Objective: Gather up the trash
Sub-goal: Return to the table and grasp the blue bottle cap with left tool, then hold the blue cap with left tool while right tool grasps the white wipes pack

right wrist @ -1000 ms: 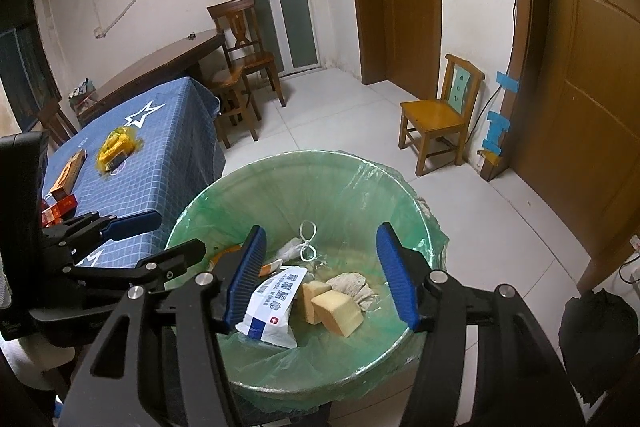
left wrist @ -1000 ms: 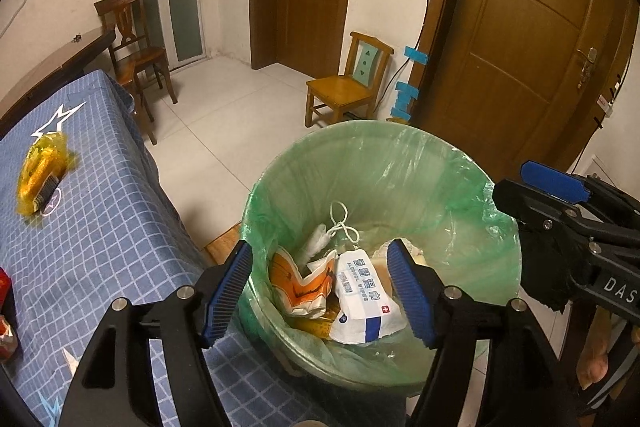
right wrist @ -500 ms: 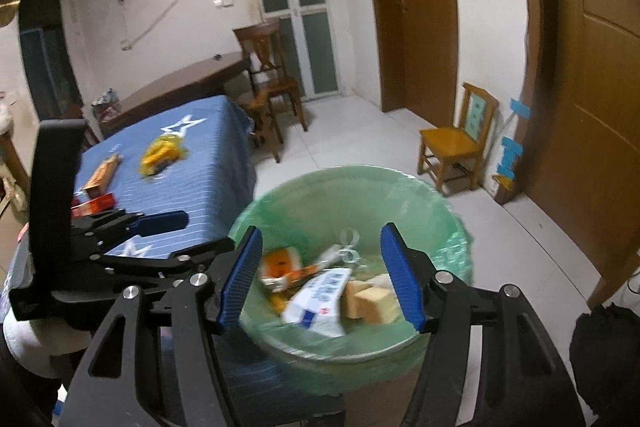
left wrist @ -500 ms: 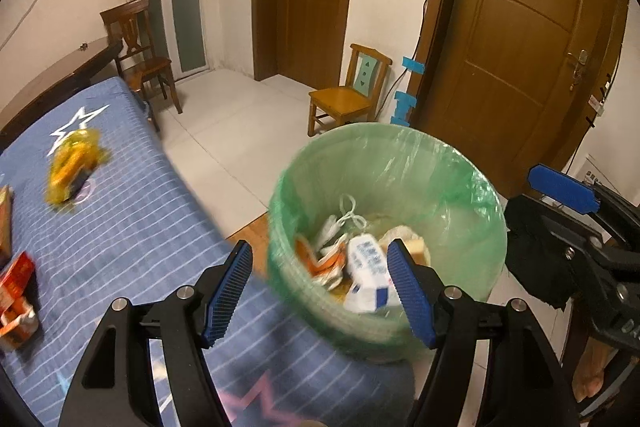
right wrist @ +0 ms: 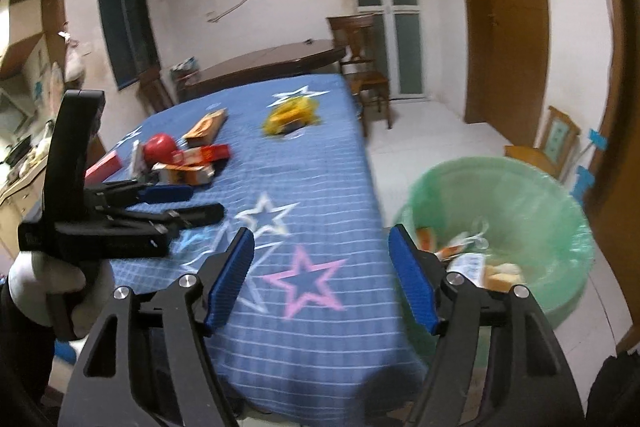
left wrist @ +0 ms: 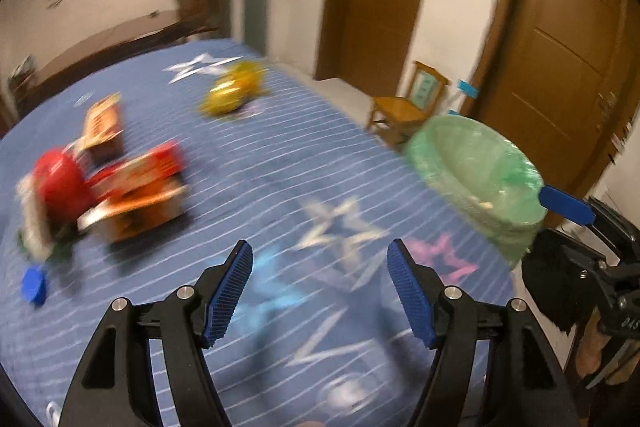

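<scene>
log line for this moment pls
left gripper open, empty | right gripper open, empty | both over blue tablecloth | bin right | trash remains

— From my seat, both grippers have swung away from the bin [right wrist: 500, 227]; a second ago it filled the middle of each wrist view, and now it sits off to the right.

— And under the jaws?

— The blue star-print tablecloth [right wrist: 320, 211]. The left gripper [left wrist: 320, 291] now faces a red-and-orange litter pile [left wrist: 108, 187], probably cartons, though blur smears it. The right gripper [right wrist: 322, 279] hangs over the pink star [right wrist: 304, 281].
</scene>
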Action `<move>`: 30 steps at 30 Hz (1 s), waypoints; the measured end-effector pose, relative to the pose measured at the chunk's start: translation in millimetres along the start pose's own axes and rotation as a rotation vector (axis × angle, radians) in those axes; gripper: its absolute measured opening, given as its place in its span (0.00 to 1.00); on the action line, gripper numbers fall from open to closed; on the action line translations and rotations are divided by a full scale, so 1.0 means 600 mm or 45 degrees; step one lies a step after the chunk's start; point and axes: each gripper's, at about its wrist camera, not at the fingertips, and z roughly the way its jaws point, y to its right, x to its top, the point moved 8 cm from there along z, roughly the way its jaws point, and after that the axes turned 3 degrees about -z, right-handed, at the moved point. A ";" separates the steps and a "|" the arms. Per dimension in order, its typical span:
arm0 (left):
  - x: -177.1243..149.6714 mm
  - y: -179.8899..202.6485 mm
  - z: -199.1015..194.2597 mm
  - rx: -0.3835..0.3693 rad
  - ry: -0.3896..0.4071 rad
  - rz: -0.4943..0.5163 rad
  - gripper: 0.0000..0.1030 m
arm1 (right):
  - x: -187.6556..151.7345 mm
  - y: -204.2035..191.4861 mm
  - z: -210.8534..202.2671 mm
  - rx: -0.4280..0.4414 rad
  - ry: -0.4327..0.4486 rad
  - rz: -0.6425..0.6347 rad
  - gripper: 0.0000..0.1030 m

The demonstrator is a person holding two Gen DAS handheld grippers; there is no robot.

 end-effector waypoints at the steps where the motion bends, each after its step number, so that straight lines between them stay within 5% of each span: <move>1: -0.006 -0.026 -0.010 0.020 0.003 -0.025 0.69 | -0.004 -0.015 0.003 0.016 -0.009 -0.008 0.67; 15: -0.080 -0.417 -0.119 0.372 -0.001 -0.410 0.69 | -0.024 -0.145 0.061 0.176 -0.100 -0.096 0.71; 24: -0.050 -0.462 -0.074 0.417 -0.038 -0.394 0.69 | -0.019 -0.196 0.090 0.245 -0.137 -0.133 0.71; 27: -0.047 -0.464 -0.075 0.447 -0.031 -0.366 0.44 | -0.010 -0.216 0.101 0.271 -0.142 -0.162 0.71; 30: -0.055 -0.458 -0.082 0.448 -0.025 -0.344 0.40 | 0.001 -0.236 0.110 0.308 -0.147 -0.180 0.71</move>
